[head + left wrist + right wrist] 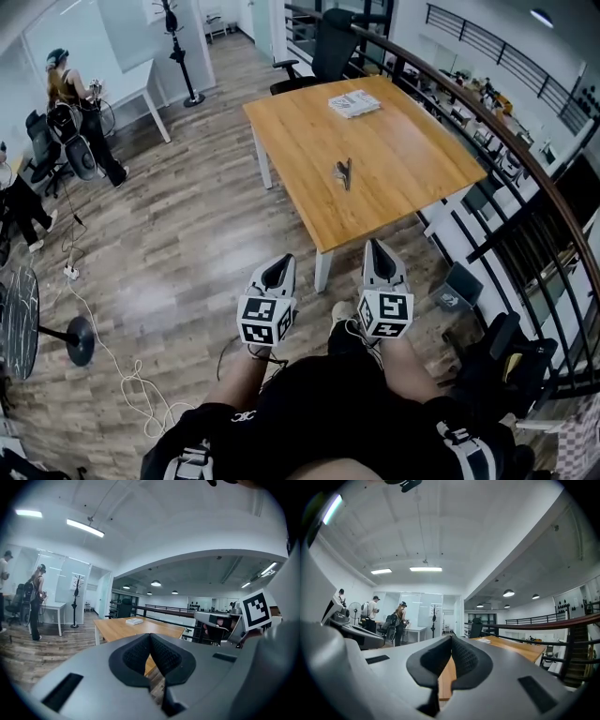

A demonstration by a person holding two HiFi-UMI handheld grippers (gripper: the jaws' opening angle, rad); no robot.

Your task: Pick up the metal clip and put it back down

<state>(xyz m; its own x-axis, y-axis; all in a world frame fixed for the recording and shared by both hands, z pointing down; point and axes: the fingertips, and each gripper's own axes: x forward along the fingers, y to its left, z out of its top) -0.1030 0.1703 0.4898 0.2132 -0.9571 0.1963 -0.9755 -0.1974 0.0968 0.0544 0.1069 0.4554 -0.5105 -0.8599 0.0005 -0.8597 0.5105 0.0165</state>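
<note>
The metal clip (344,172) lies near the middle of the square wooden table (403,169), far ahead of both grippers. My left gripper (278,263) and right gripper (377,250) hang side by side in front of the person's waist, short of the table's near edge. Both are shut with nothing between the jaws. In the left gripper view the left gripper (150,637) points at the table (117,627); the clip does not show there. The right gripper (451,640) looks along the table (511,646) edge.
A stack of papers (354,102) rests at the table's far corner. A dark railing (506,141) runs along the right side. An office chair (323,52) stands behind the table. A person (80,112) stands at the far left; a floor fan (28,328) and cable (112,366) lie left.
</note>
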